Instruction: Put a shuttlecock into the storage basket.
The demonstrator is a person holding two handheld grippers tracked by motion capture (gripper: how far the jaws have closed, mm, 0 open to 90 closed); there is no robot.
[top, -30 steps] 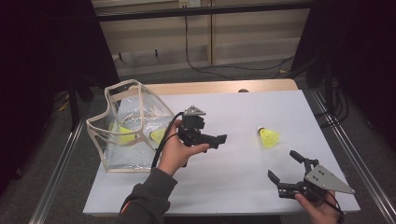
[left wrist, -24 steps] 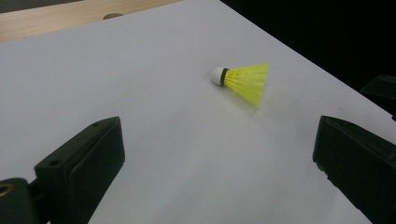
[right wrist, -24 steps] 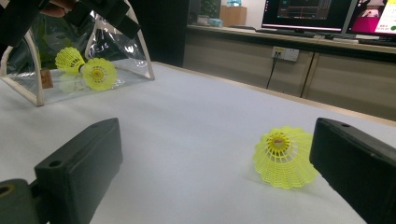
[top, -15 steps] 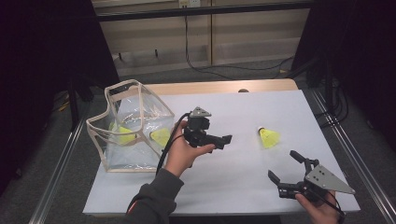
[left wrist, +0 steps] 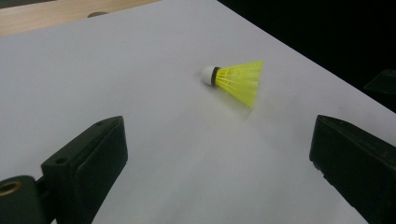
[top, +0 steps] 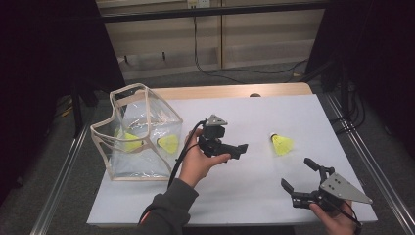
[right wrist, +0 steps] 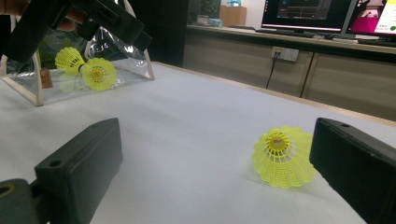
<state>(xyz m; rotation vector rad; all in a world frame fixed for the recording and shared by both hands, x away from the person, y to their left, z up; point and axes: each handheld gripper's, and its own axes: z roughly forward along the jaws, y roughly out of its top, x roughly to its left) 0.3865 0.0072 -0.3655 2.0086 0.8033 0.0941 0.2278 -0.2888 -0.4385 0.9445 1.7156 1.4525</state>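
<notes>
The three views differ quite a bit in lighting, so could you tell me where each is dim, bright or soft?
High view: table evenly lit, surroundings nearly black. Left gripper view: shuttlecock sharp with a faint shadow, near jaws soft. Right gripper view: monitors glow brightly, near jaws blurred.

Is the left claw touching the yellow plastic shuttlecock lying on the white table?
Apart. The left gripper view shows bare white table between the open left claw and the yellow plastic shuttlecock.

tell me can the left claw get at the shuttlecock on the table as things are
Probably yes. The left claw is open and aimed at the shuttlecock, which lies alone on bare table with nothing between them.
</notes>
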